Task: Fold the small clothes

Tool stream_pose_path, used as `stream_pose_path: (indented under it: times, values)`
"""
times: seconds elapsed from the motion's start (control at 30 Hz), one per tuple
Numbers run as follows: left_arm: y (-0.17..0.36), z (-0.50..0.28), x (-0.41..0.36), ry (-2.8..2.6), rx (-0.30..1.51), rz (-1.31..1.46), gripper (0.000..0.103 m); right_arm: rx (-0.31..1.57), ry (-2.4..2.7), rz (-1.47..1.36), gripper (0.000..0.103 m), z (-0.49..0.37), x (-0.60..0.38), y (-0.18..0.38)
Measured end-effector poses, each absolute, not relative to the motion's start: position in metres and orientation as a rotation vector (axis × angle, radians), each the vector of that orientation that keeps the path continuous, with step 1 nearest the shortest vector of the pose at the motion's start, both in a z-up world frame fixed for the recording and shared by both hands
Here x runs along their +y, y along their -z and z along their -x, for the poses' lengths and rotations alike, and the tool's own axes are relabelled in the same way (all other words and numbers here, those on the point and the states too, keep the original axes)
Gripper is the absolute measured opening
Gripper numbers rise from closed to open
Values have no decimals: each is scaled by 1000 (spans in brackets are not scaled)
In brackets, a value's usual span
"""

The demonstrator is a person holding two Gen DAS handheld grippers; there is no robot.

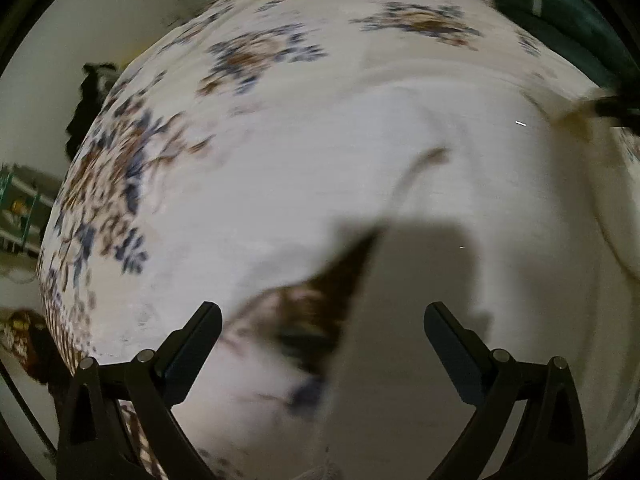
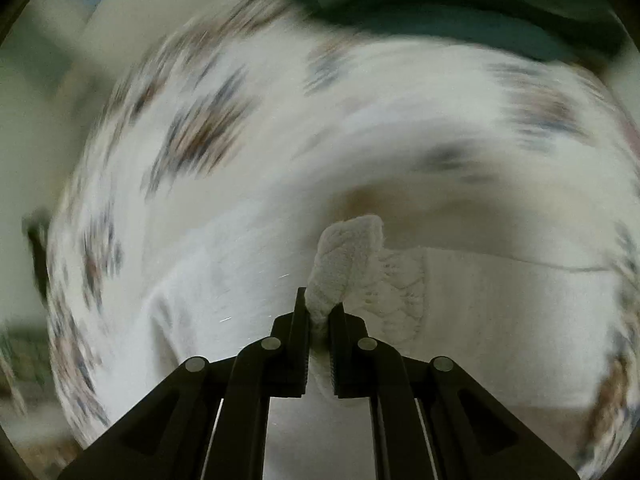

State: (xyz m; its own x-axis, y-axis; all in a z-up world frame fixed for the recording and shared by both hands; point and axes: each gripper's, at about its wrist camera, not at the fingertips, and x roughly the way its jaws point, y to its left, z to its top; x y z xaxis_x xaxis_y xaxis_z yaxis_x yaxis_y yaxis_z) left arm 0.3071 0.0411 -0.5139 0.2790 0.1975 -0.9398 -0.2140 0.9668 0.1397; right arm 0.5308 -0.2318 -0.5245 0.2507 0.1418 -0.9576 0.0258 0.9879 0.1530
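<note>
A white garment [image 1: 400, 152] lies spread on a floral bedsheet [image 1: 120, 184]. My left gripper [image 1: 322, 316] is open and empty, held above the garment's near left part. My right gripper [image 2: 319, 304] is shut on a white knitted cuff or edge [image 2: 348, 256] of the garment [image 2: 500, 320] and holds it lifted off the sheet [image 2: 200, 128]. The right gripper's tips [image 1: 616, 108] show at the far right edge of the left wrist view, holding a raised corner. Both views are blurred by motion.
Dark green folded fabric [image 1: 560, 12] lies at the far right of the bed, also at the top of the right wrist view [image 2: 460, 8]. A dark object [image 1: 88, 104] and a green rack [image 1: 20, 208] stand beyond the bed's left edge.
</note>
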Motion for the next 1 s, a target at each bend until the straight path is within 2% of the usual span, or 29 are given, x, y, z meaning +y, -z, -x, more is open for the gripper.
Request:
stream_pose_path:
  times: [0.2,0.33,0.4,0.47,0.57,0.7,0.77,0.9,1.0]
  values:
    - [522,-304,88,-314,1257,57,103,1367,-161,66,8,-520,-96,584]
    - [527,-304,103,-310,1268,66,103,1398,-152,105,11,-514,-85,599]
    - [524,-302,107,-303,1265,76,103,1432,-198,30,26,-505,-101,591]
    - [520,-297,114,-298,1270,90,103,1447,-229,-105,53,-484,-130,574]
    - [516,-284,137,-320,1302,149,103,1455,-181,-240,64,-438,-183,551]
    - [505,-263,186,-381,1287,246,103,1492,-24,-345,66,-367,-251,543]
    - [509,-254,216,-405,1290,320,103,1507,35,-389,70,-343,-277,543]
    - [549,-241,264,-405,1342,479,103,1547,135,-468,70,-300,-317,560]
    - [593,-244,267,-345,1432,591,87,1588,183,-515,70,-283,-314,583]
